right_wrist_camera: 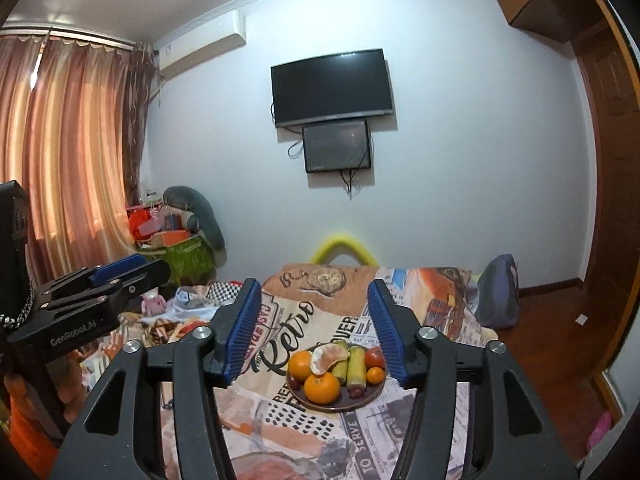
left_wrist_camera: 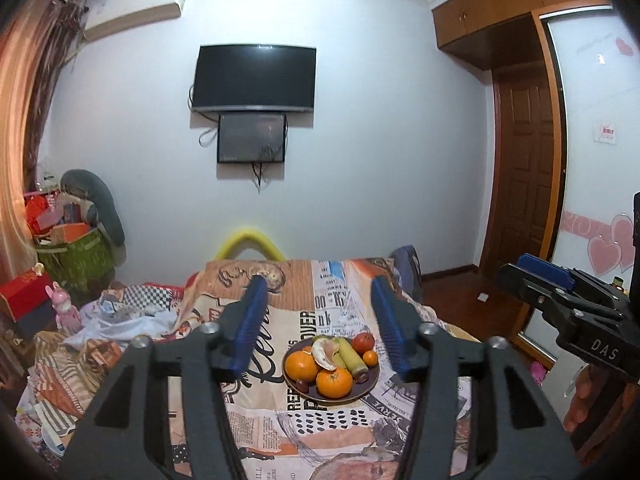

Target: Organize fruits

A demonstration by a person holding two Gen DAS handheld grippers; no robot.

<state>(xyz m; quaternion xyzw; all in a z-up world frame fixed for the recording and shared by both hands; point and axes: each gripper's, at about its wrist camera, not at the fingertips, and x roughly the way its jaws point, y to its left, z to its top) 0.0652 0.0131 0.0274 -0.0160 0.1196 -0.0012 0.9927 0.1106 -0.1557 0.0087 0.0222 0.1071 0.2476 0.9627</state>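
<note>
Plate (left_wrist_camera: pixel 370 385): dark, shallow and round; it sits on the patterned cloth (left_wrist_camera: pixel 256 412) and carries all the fruit you can see.
Oranges: two large ones, smooth and round, one at the plate's left (left_wrist_camera: pixel 301 366) and one at its near edge (left_wrist_camera: pixel 334 381); a small one (left_wrist_camera: pixel 370 358) sits on the plate's right.
Peeled piece (left_wrist_camera: pixel 325 354): a curled segment, pale pith showing, resting on top near the plate's centre.
Tubes (left_wrist_camera: pixel 352 356): two yellow-green cylinders lying side by side across the plate; what they are you cannot tell.
Red fruit (left_wrist_camera: pixel 363 342): glossy, at the plate's far right edge.
Dark berries (left_wrist_camera: pixel 302 386): small, tucked at the plate's near rim.
Stage: the fruit already lies gathered on the plate. That fits a sorted plate as well as one waiting to be emptied, so choose no move from this alone.
Left gripper (left_wrist_camera: pixel 320 322): fingers spread wide, holding nothing, above the plate.
Right gripper (right_wrist_camera: pixel 314 324): fingers also wide apart and empty, above the plate.
Handling: round skins roll, so close across the widest part; the peeled piece is soft, so squeeze it lightly.
Cloth: soft and wrinkled over bedding, so the plate may rock if pressed.
</note>
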